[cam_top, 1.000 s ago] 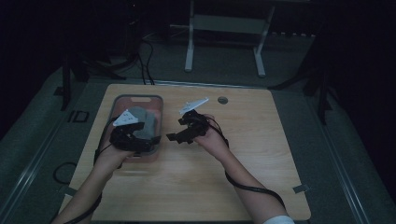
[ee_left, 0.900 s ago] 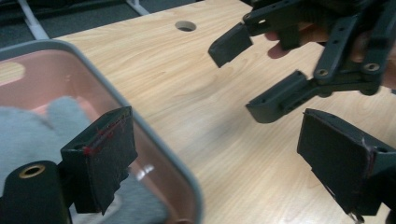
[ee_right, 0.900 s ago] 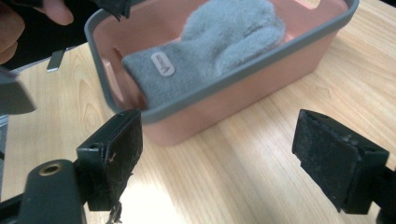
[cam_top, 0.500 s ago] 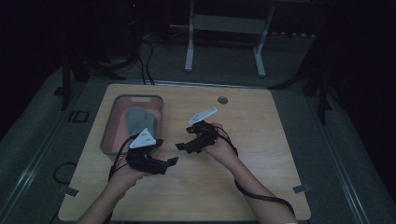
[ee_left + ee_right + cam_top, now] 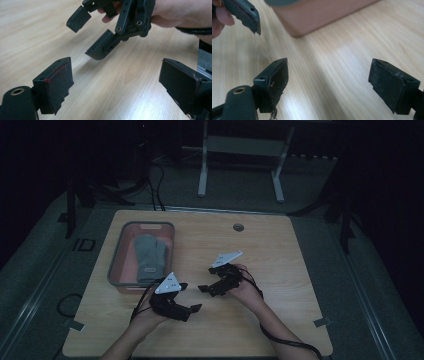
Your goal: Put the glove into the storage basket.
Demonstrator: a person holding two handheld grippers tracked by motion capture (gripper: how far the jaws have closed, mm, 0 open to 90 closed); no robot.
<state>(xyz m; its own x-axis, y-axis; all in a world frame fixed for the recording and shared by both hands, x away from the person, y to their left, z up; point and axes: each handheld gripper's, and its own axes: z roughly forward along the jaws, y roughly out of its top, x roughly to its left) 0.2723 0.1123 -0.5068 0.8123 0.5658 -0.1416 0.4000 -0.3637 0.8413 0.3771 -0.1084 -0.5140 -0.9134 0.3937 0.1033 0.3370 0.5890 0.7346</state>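
A grey glove point(image 5: 149, 252) lies flat inside a pinkish tray point(image 5: 116, 256) at the table's left. My left gripper point(image 5: 189, 296) hovers low over the wood in front of the tray, open, with bare table between its jaws point(image 5: 117, 85). My right gripper point(image 5: 206, 280) faces it from the right, a short gap away, and is also open and empty point(image 5: 332, 85). In the left gripper view the right gripper point(image 5: 107, 32) and its hand appear ahead. In the right gripper view one jaw of the left gripper point(image 5: 244, 15) and a tray corner point(image 5: 319, 15) lie ahead.
A round grommet hole point(image 5: 238, 227) sits near the table's far edge. Cables trail from both grippers across the front of the wooden table point(image 5: 280, 270). A metal stand point(image 5: 240, 165) is on the floor beyond the table.
Both hands have drawn back from the tray toward the table's front and sunk lower. The left gripper left the tray, and the grey glove now lies uncovered in it.
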